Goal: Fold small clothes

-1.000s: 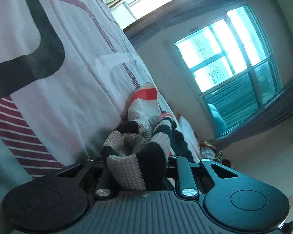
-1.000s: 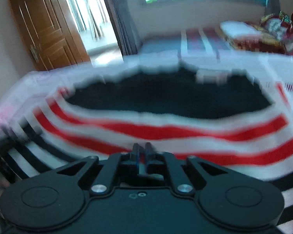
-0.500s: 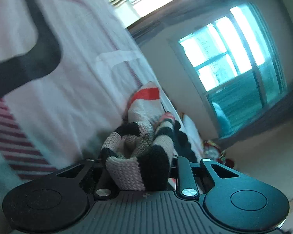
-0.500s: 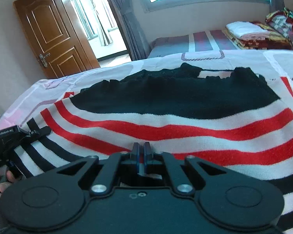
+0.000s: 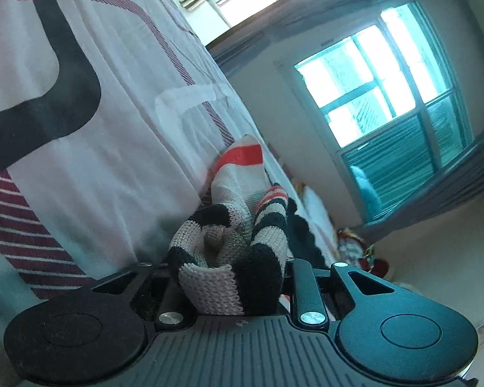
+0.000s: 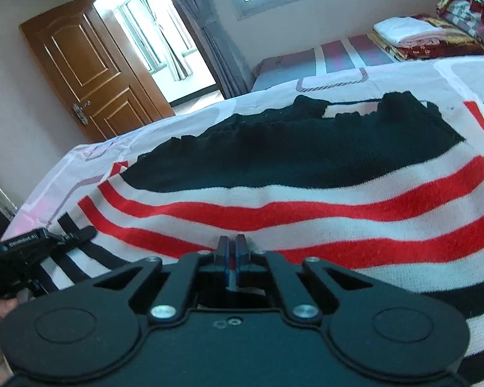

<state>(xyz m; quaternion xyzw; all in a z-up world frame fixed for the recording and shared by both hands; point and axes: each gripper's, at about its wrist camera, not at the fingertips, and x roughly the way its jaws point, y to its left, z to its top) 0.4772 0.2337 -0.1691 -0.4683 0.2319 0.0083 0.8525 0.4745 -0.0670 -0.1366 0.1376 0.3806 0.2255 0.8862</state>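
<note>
Knitted fabric in black, white and red stripes, a small sweater [image 6: 306, 200], is spread flat on the bed [image 6: 184, 122], with its black upper part lying farther from the right camera and its striped part nearer. One bunched edge of the sweater [image 5: 232, 267] is seen in the left wrist view, gathered into a thick roll and clamped between the fingers of the left hand-held gripper [image 5: 232, 290], which is closed on that fabric. From there the knit is seen trailing away along the bed sheet [image 5: 119, 135], which is printed with dark and maroon striped bands. In the right wrist view the left hand-held gripper [image 6: 45, 245] is found at the sweater's left edge, held by a hand partly visible at the frame's lower left. The right hand-held gripper [image 6: 231, 248] is positioned low over the red and white stripes with its blue fingers [image 6: 222, 251] pressed almost together; whether any fabric is pinched between them cannot be told. Folded linen [image 6: 409, 32] is stacked on a second bed near the window, and a brown wooden door [image 6: 90, 74] stands to the left.
</note>
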